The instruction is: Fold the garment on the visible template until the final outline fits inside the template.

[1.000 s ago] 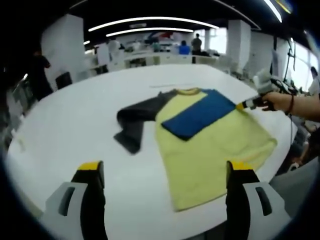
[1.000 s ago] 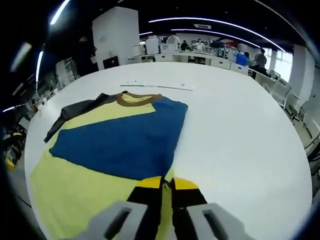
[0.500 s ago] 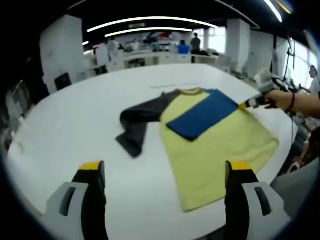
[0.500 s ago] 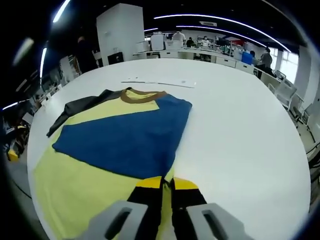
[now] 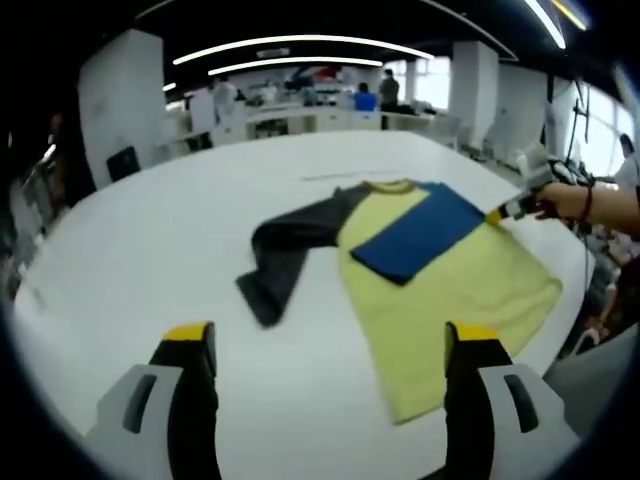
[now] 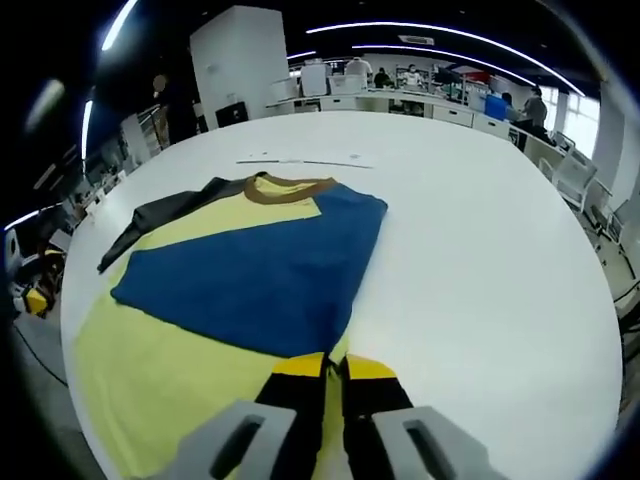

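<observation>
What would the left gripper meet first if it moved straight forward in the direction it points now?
Probably the bare white table. The open left gripper points between the dark grey sleeve and the shirt's yellow body; depth is unclear, so either could come first.

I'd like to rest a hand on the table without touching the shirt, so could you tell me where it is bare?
The table is bare beside the shirt's blue sleeve, and between the dark sleeve and the left gripper. It is crowded where the right gripper meets the shirt.
</observation>
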